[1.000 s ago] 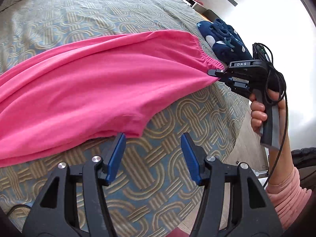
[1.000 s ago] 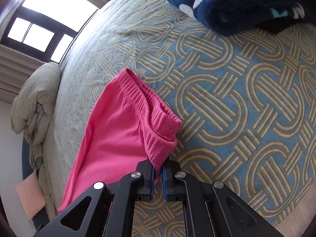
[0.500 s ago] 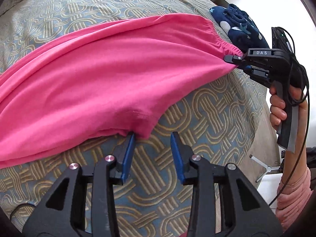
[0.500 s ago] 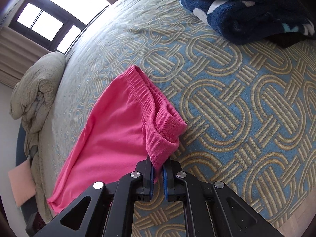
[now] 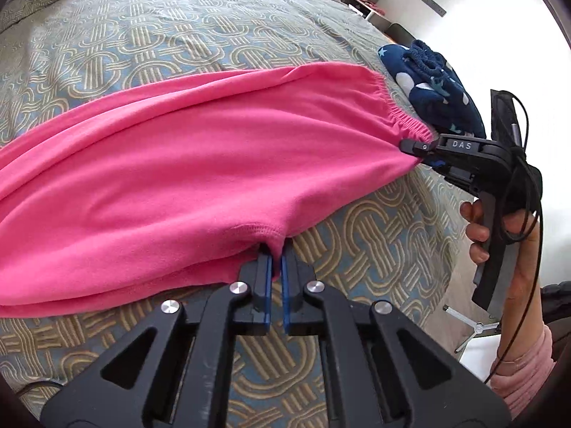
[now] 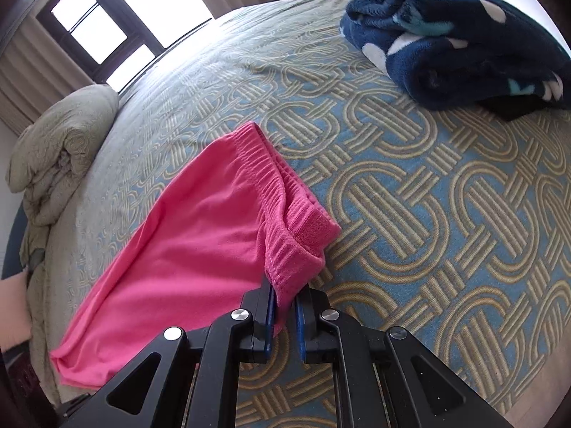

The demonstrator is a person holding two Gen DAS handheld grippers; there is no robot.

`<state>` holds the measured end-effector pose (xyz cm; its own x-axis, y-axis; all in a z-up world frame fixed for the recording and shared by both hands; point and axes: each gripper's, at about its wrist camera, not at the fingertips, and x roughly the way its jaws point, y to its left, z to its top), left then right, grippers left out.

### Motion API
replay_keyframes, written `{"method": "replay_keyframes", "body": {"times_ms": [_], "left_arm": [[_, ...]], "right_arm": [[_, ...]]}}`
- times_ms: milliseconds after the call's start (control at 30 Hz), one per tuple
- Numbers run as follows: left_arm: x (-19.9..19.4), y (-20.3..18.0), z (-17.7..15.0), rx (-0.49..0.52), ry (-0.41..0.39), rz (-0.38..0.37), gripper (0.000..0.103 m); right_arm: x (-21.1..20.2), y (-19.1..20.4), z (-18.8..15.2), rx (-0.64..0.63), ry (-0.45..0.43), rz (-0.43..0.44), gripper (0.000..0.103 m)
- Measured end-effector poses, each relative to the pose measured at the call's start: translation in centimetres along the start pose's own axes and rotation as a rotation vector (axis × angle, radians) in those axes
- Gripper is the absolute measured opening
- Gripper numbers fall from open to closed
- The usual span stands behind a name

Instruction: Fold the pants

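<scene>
The bright pink knit pants (image 5: 185,164) lie stretched across a bed covered by a blue-grey bedspread with a tan interlocking-ring pattern (image 5: 374,249), legs running off to the left of the left wrist view. The left gripper (image 5: 276,260) has just been closing, and its blue-padded jaws now pinch the stitched crotch seam of the pants at the near edge of the fabric. The right gripper (image 6: 285,303) is clamped tight on one end of the gathered elastic waistband (image 6: 285,214), which folds over just above its jaws (from the left wrist view its black tip (image 5: 415,146) shows biting the waistband corner). A hand (image 5: 478,228) in a pale pink sleeve (image 5: 524,374) holds that gripper's handle, with a black cable (image 5: 535,249) looping around it.

Just beyond the waistband sits a rumpled navy fleece blanket with white spots (image 6: 456,35), close to the pants but apart from them in the right wrist view. A rolled beige comforter (image 6: 60,142) lies at the far left edge of the bed, below a dark-framed window (image 6: 96,35).
</scene>
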<state>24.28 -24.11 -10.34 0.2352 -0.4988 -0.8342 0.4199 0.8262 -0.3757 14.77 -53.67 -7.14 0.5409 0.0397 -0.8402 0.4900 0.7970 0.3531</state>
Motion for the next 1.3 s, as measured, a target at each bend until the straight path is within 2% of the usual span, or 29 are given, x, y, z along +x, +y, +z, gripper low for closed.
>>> {"method": "replay_keyframes", "body": {"times_ms": [67, 133, 267, 367, 433, 467, 533, 567, 600, 700, 733, 767, 833, 867, 933, 1000, 1133, 1300], "left_arm": [[-1.0, -0.8, -0.5, 0.018, -0.010, -0.015, 0.003], [-1.9, -1.7, -1.0, 0.046, -0.014, -0.024, 0.003], [-2.3, -3.1, -2.1, 0.057, 0.016, -0.092, 0.003], [-1.0, -4.4, -3.3, 0.087, 0.067, -0.089, 0.003], [0.0, -4.9, -4.3, 0.119, 0.101, -0.045, 0.004], [0.3, -4.8, -4.7, 0.124, 0.119, -0.032, 0.005], [0.0, -3.9, -5.4, 0.100, 0.158, -0.066, 0.005], [-0.5, -3.3, -5.7, 0.079, 0.165, -0.070, 0.005], [-1.3, -2.6, -5.9, 0.064, 0.162, -0.065, 0.006], [-4.5, -0.6, -5.9, 0.045, 0.099, -0.014, 0.007], [-5.4, 0.1, -5.4, 0.037, 0.071, 0.010, 0.007], [-6.4, 0.9, -4.7, 0.028, 0.033, 0.034, 0.007], [-7.4, 2.6, -3.0, 0.000, -0.032, 0.070, 0.024], [-7.7, 3.7, -2.2, -0.030, -0.058, 0.093, 0.027], [-7.5, 5.9, -0.9, -0.093, -0.085, 0.104, 0.028], [-6.9, 7.7, -0.4, -0.137, -0.078, 0.117, 0.028], [-6.1, 10.2, -0.5, -0.155, -0.052, 0.124, 0.028], [-5.3, 13.3, -0.4, -0.193, -0.038, 0.109, 0.028]], "right_arm": [[-0.7, -1.0, 0.1, 0.063, 0.000, 0.046, 0.007], [-2.2, -1.2, 0.1, 0.080, -0.020, 0.052, 0.007], [-5.1, -1.3, -0.6, 0.029, -0.061, -0.050, 0.007], [-4.5, -3.4, -1.4, 0.049, -0.001, -0.106, 0.007], [-3.4, -5.2, -1.9, 0.078, 0.059, -0.133, 0.016], [-3.3, -5.9, -2.2, 0.090, 0.062, -0.143, 0.026], [-4.3, -6.2, -2.5, 0.095, 0.028, -0.159, 0.042], [-5.1, -6.1, -2.5, 0.092, -0.002, -0.207, 0.055], [-6.0, -5.8, -2.5, 0.086, -0.042, -0.243, 0.061], [-8.4, -3.0, -2.6, 0.000, -0.165, -0.355, 0.061], [-8.7, -1.2, -2.7, -0.077, -0.194, -0.333, 0.061], [-8.6, 0.7, -2.9, -0.166, -0.191, -0.300, 0.061], [-7.6, 5.2, -3.9, -0.350, -0.164, -0.240, 0.061], [-6.5, 7.5, -4.5, -0.434, -0.154, -0.203, 0.061], [-3.5, 11.9, -6.1, -0.565, -0.097, -0.150, 0.061], [-0.8, 15.1, -7.5, -0.654, -0.044, -0.120, 0.061], [2.9, 18.8, -8.6, -0.714, 0.000, -0.114, 0.060], [6.8, 20.1, -7.0, -0.684, 0.048, -0.162, 0.060]]}}
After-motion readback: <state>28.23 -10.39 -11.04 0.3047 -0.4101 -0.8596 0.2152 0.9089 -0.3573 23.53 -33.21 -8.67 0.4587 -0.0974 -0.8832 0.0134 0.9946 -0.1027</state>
